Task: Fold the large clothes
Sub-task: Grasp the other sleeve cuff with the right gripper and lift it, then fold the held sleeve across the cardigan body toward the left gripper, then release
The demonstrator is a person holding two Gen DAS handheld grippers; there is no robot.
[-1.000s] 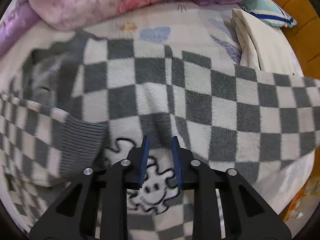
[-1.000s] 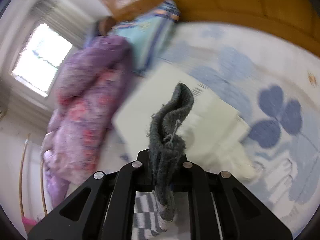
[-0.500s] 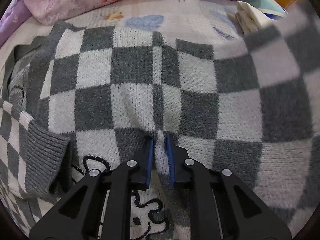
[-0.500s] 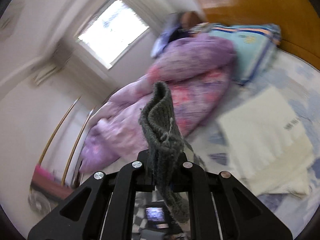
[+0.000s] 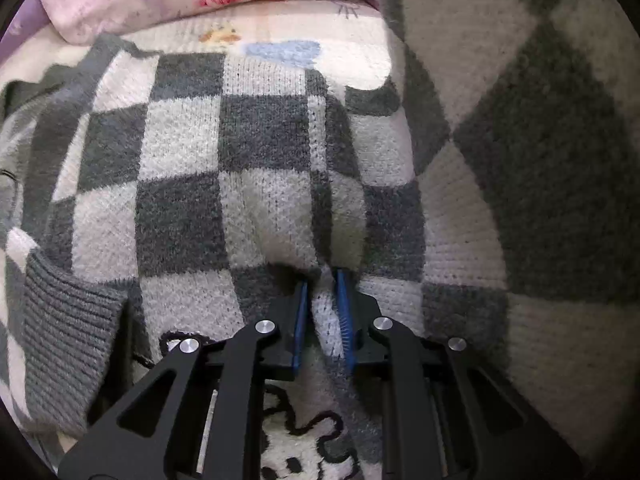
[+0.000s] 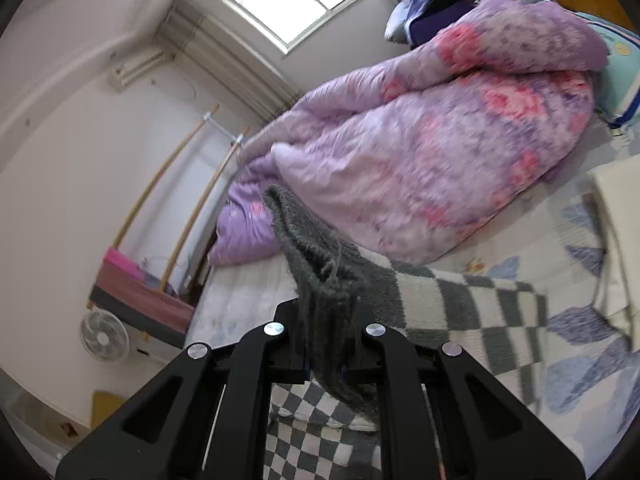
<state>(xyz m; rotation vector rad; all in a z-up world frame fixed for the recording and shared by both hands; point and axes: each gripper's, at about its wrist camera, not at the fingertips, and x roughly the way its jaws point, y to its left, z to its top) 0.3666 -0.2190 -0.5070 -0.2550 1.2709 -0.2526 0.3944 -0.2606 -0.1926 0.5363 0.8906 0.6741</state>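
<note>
Left gripper [image 5: 322, 280], jaws opening, pins checkered sweater [image 5: 264, 184] fold; right gripper [image 6: 324, 344], clamped on ribbed hem [image 6: 316, 268], lifts far side over.

A grey-and-white checked knit sweater [image 5: 256, 184] lies spread on the bed, a black-outlined cartoon figure on it – one ribbed grey edge [image 6: 320, 280] lifted, part draped overhead at right.

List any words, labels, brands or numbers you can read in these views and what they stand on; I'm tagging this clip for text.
None can be read.
Checkered sweater: only a black cartoon outline near its lower edge, no letters.
Bedsheet: small dark marks and a printed motif, too small and blurred to read.
Teal pillow: a small yellowish emblem, too blurred to read.
Floral quilt: no text.
</note>
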